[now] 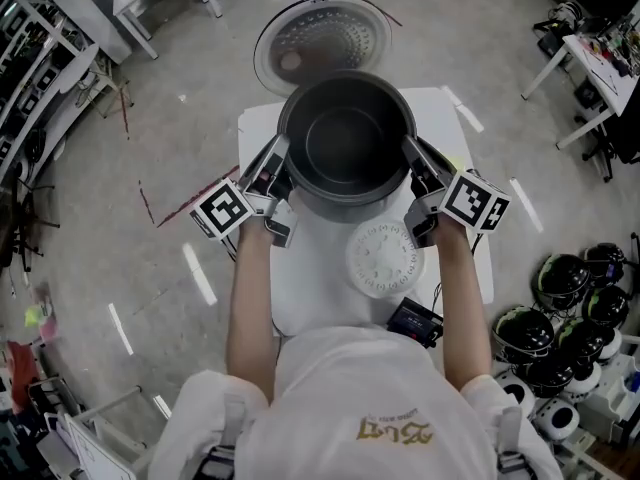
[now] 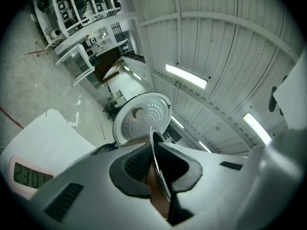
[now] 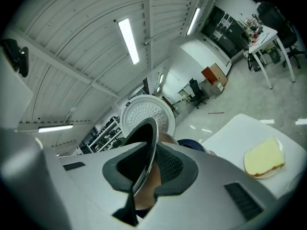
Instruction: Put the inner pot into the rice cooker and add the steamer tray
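Observation:
A dark, empty inner pot (image 1: 345, 140) hangs in the air between my two grippers, over the white table (image 1: 462, 118). My left gripper (image 1: 281, 171) is shut on the pot's left rim (image 2: 154, 143). On the opposite rim (image 3: 147, 143), my right gripper (image 1: 413, 168) is shut as well. In both gripper views the thin metal edge runs between the dark pads (image 2: 136, 164) (image 3: 170, 166). The rice cooker's open lid (image 1: 322, 40) stands up behind the pot; the cooker's body is hidden under it. The round white steamer tray (image 1: 381, 258) lies on the table near me.
A small black device (image 1: 415, 320) sits at the table's near edge. A yellow piece on a small dish (image 3: 265, 158) lies on the table's right side. A lit display (image 2: 29, 175) shows at the left. Helmets (image 1: 560, 318) crowd the floor at right, with shelving at left.

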The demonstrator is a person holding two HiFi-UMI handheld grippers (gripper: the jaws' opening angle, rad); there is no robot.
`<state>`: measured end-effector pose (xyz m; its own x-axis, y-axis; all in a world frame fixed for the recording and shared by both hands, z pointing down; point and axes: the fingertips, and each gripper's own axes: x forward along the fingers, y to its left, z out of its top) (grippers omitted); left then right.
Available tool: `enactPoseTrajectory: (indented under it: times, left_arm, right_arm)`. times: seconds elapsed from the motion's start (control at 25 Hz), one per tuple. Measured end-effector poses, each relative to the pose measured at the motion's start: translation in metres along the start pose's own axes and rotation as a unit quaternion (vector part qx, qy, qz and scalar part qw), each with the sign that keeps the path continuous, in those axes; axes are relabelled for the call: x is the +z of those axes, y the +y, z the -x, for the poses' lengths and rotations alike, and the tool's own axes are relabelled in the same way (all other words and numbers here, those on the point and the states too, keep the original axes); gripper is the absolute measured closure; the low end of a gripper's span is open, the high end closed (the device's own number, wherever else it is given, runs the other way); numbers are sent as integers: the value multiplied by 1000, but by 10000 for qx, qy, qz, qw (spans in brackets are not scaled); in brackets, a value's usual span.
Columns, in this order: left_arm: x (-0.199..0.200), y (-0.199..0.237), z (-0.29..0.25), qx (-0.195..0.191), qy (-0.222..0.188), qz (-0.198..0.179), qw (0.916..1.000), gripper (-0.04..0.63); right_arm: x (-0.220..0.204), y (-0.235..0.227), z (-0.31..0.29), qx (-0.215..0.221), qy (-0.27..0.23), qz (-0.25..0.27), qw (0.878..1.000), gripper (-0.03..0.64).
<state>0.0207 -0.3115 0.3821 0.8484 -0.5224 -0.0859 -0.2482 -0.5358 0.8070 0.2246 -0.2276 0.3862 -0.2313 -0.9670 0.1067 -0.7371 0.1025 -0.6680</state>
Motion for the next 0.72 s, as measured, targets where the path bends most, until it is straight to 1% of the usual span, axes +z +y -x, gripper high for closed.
enactPoseTrajectory:
  times: [0.16, 0.28, 0.4, 0.48, 0.52, 0.6, 0.64, 0.72]
  left_arm:
    - [-8, 14, -4, 243, 132, -32, 9996, 543]
    - [-12, 20, -10, 169, 155, 78, 9997, 543]
    - [-17, 27, -15, 246, 210, 51, 9995, 543]
    - [-21, 33, -17, 388, 288, -123, 9988, 543]
    - [-24, 37, -18, 519, 370, -317, 9975, 540]
    - [-28, 47, -16, 803, 588, -736, 9923, 529]
    - [-29, 51, -16, 886, 667, -831, 9904, 526]
    - [-31, 57, -16, 944, 719, -811, 9896, 528]
  right_arm:
    - [-4, -14, -3, -57, 73, -95, 9999, 549]
    - [-8, -22, -8, -92, 155, -129, 9998, 549]
    - [-11, -31, -11, -110, 234, -174, 9995, 551]
    - [-13, -37, -13, -122, 290, -185, 9993, 551]
    - [-15, -40, -15, -139, 323, -184, 9992, 551]
    - [-20, -44, -18, -197, 383, -185, 9989, 552]
    - [-22, -45, -20, -221, 409, -196, 9987, 552]
    - [-25, -49, -22, -238, 461, -225, 9984, 554]
